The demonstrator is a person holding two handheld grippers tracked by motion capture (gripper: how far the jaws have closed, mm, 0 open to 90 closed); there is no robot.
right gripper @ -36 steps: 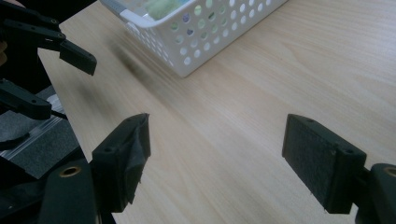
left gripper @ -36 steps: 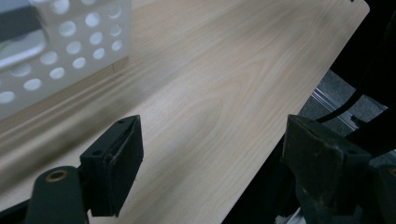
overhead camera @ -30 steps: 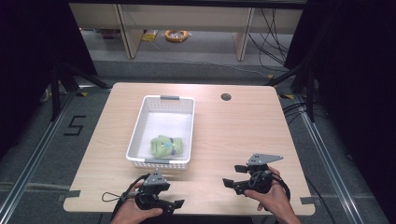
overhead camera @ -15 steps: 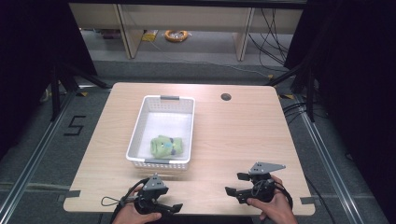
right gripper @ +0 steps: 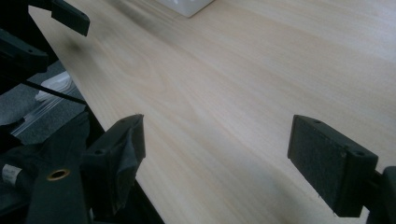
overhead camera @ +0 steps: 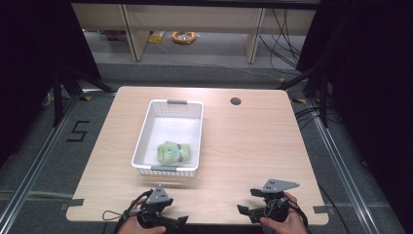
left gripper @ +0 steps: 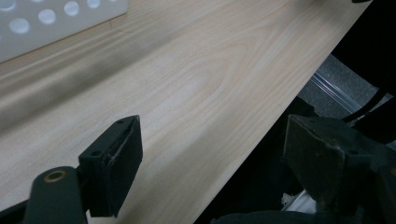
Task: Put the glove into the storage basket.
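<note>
A white basket with holes in its walls stands on the left half of the wooden table, its long side running away from the person, and a green soft toy lies inside it at the near end, close to the near wall. Both claws sit low at the near edge of the table, well apart from each other and from the basket. The left claw is held in the left hand just in front of the basket's near wall, pointing off to the right along the table edge; in the left gripper view its jaws stand wide apart with nothing between them but bare wood and the table edge (a corner of the basket's wall shows at the top left there). The right claw is held in the right hand near the right front corner, pointing left towards the other one, with the grey plate on top. Its jaws have just been opening, and in the right gripper view they are spread wide over plain wood, holding nothing. A round hole sits in the table near the far edge, right of the basket.
</note>
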